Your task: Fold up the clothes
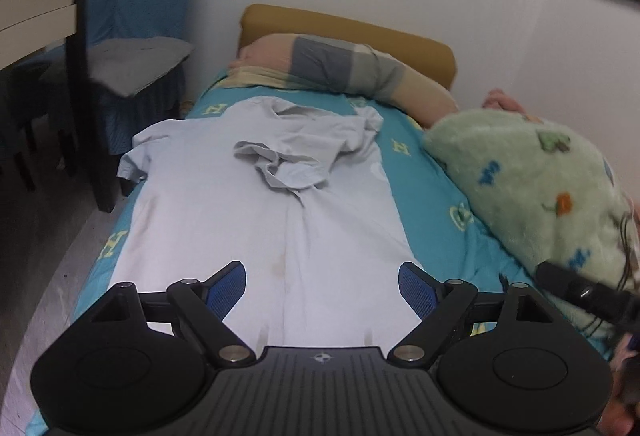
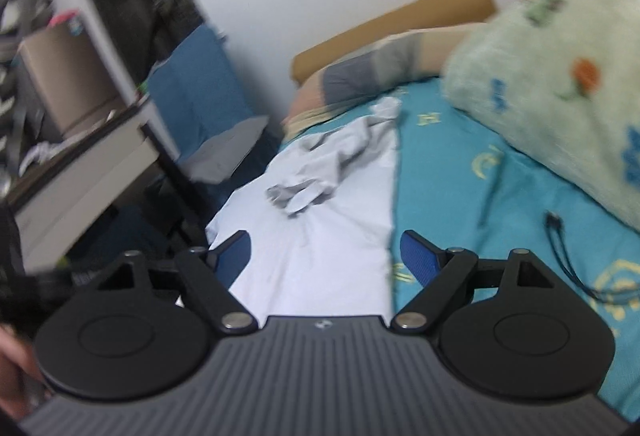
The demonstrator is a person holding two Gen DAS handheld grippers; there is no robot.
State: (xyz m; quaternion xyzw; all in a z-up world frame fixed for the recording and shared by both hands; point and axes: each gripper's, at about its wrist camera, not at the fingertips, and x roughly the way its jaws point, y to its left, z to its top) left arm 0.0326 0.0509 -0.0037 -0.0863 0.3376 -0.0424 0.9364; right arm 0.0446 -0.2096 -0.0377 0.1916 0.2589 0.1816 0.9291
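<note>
A pale blue shirt point(image 1: 224, 204) lies spread lengthwise on the bed, with its right sleeve and collar part bunched point(image 1: 288, 160) toward the middle. Its left sleeve point(image 1: 132, 164) hangs over the bed's left edge. My left gripper point(image 1: 322, 288) is open and empty above the shirt's near hem. The right wrist view is blurred; it shows the shirt point(image 2: 320, 248) too. My right gripper point(image 2: 326, 256) is open and empty above the shirt's right edge.
The bed has a teal sheet point(image 1: 420, 172). A green fleece blanket point(image 1: 532, 188) is piled on the right, a striped pillow point(image 1: 340, 64) at the head. A chair point(image 1: 132, 48) and desk point(image 1: 36, 8) stand left. A black cord point(image 2: 568, 260) lies on the sheet.
</note>
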